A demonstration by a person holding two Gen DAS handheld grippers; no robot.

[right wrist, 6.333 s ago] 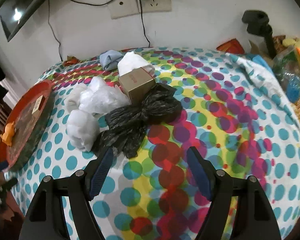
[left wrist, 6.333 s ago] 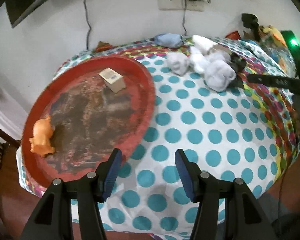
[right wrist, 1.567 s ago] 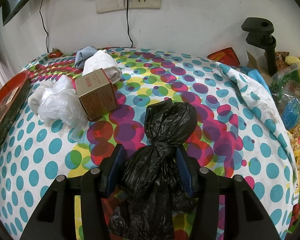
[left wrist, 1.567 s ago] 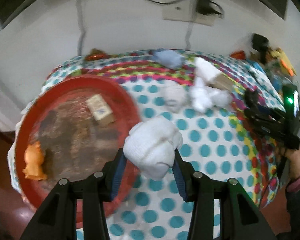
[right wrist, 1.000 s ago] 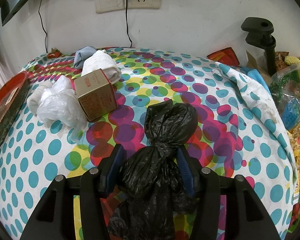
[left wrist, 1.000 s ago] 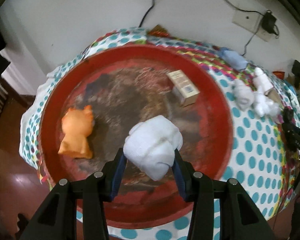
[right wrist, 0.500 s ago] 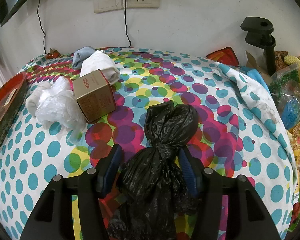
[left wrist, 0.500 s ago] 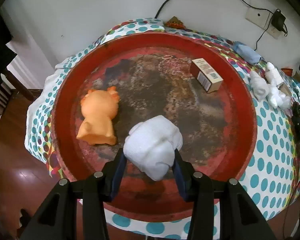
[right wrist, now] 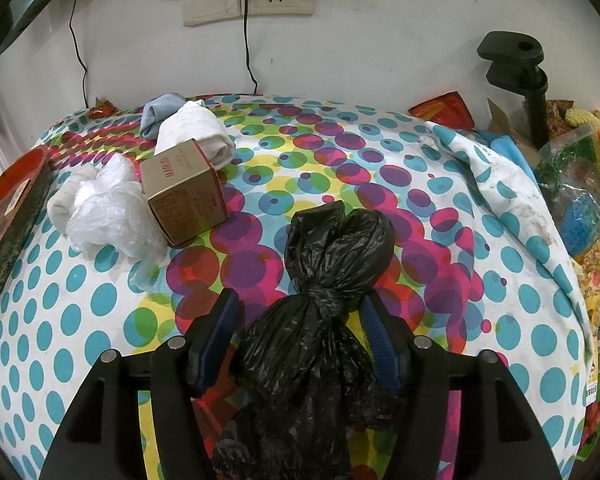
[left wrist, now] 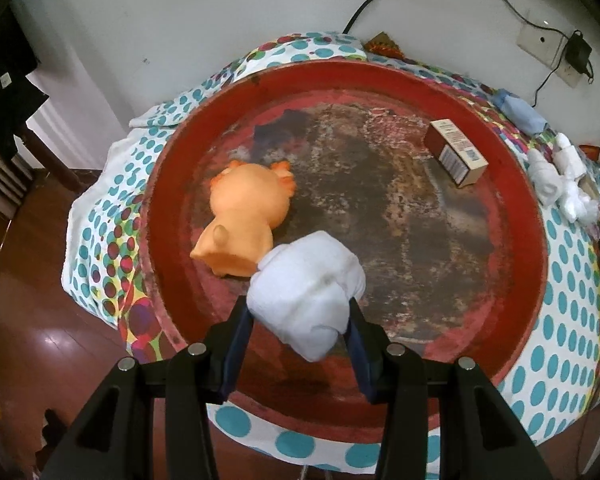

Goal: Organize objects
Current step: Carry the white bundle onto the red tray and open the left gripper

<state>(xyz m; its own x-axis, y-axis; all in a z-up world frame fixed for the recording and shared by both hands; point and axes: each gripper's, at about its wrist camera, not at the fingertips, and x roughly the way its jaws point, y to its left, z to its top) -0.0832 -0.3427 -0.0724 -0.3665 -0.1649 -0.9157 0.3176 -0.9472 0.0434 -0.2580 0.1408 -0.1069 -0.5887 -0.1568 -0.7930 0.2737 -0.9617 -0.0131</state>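
The left gripper point(left wrist: 298, 326) is clamped on a rolled white cloth bundle point(left wrist: 306, 290), both blue pads pressed into its sides, and holds it above the near part of the round red tray point(left wrist: 534, 208). Just beyond the bundle, to its left, an orange toy animal point(left wrist: 246, 224) lies on its side on the tray floor; whether cloth and toy touch cannot be told. A small carton point(left wrist: 456, 156) sits near the tray's far right rim, well apart from both, and the worn dark middle of the tray between them lies bare. The tray's left rim comes close to the edge of the polka-dot tablecloth point(left wrist: 100, 216), which drops toward a wooden floor. The right gripper point(right wrist: 300, 332) straddles a knotted black plastic bag point(right wrist: 332, 248) lying on the cloth; its jaws are opening, with the bag between them and a gap showing between the left pad and the plastic. Farther off on the left stand a brown cardboard box point(right wrist: 184, 192), a crumpled clear plastic bag point(right wrist: 108, 208) touching it, a white cloth roll point(right wrist: 198, 132) behind it and a blue-grey cloth point(right wrist: 160, 114) near the wall. To the right of the black bag the cloth is bare up to a rumpled fold and packets at the table's right edge.
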